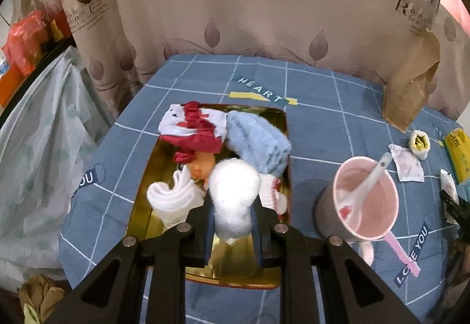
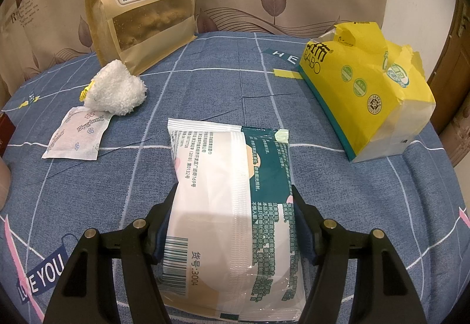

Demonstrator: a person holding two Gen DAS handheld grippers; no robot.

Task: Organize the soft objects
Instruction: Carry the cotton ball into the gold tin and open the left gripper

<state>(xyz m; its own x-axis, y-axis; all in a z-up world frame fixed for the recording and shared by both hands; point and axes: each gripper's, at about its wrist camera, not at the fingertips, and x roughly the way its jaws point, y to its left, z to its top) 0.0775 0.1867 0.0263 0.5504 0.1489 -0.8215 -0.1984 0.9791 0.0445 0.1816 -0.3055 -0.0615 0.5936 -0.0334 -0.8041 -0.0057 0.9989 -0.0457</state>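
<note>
Left tool (image 1: 233,224) clamps a fluffy white sock roll (image 1: 235,194) over the gold tin (image 1: 147,206); right tool (image 2: 235,224) pinches a sealed wipes pack (image 2: 232,206) on the worktop (image 2: 205,94) — print reads "3004"; yellow tissue pack (image 2: 361,94) — "BABO".

The tablecloth (image 2: 223,94) is matt woven cloth. On it, the tray (image 1: 232,265) shines like gold metal, the wipes pack (image 2: 232,206) is glossy plastic film, the rolled sock (image 1: 235,191) fuzzy, and the snack bag (image 2: 141,0) matt paper.
</note>
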